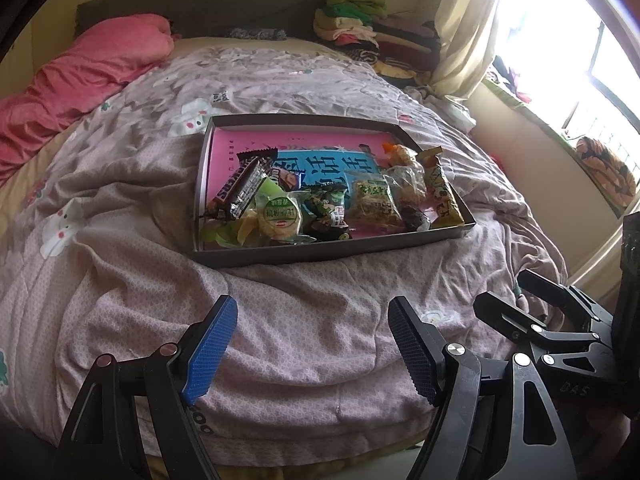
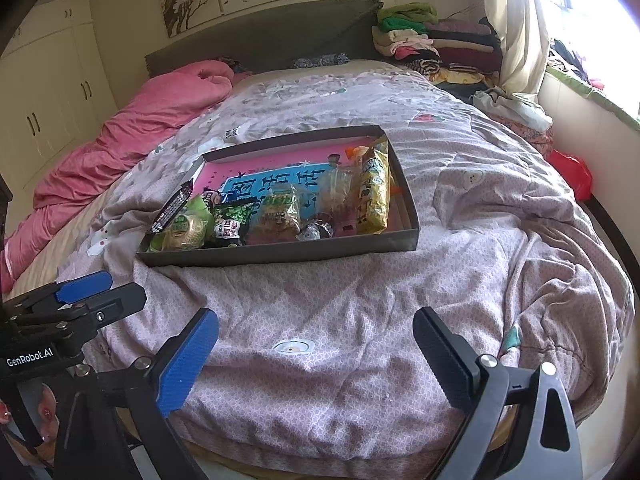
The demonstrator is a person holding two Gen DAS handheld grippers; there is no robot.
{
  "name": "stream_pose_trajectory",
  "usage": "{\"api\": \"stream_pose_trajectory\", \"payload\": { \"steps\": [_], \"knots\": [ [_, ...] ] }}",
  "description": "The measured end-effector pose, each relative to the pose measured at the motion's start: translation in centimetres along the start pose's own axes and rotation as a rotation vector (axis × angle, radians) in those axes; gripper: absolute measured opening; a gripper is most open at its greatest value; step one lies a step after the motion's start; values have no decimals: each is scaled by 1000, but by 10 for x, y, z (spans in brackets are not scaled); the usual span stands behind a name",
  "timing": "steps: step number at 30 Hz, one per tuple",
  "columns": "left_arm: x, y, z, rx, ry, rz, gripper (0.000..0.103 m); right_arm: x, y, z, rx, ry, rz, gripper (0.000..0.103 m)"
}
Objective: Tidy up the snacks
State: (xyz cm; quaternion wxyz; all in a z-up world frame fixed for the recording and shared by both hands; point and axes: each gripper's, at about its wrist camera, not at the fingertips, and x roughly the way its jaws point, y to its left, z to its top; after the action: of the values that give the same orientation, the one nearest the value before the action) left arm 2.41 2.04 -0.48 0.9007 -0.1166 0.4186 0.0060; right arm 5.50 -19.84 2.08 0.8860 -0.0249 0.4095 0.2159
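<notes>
A shallow dark box (image 1: 320,250) (image 2: 280,254) with a pink and blue lining lies on the bed and holds several wrapped snacks. Among them are a Snickers bar (image 1: 240,190), a round green-labelled cake (image 1: 278,218) (image 2: 182,228), a clear bag of pastry (image 1: 374,202) (image 2: 278,212) and a long yellow packet (image 1: 442,192) (image 2: 374,192). My left gripper (image 1: 312,352) stands open over the quilt, short of the box, nothing between its fingers. My right gripper (image 2: 316,356) is open too, beside the left and equally short of the box.
The quilt (image 1: 120,280) (image 2: 500,240) is rumpled with a pink duvet (image 1: 80,76) (image 2: 140,128) on the left. Folded clothes (image 1: 360,24) (image 2: 420,36) are stacked by the headboard. A curtain and window (image 1: 560,40) lie to the right, wardrobes (image 2: 48,92) to the left.
</notes>
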Motion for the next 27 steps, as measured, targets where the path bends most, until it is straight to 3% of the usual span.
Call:
{"api": "stream_pose_trajectory", "payload": {
  "steps": [27],
  "knots": [
    [-4,-1,0,23,-13,21,79,0,2,0,-20,-4,-10,99]
  ]
}}
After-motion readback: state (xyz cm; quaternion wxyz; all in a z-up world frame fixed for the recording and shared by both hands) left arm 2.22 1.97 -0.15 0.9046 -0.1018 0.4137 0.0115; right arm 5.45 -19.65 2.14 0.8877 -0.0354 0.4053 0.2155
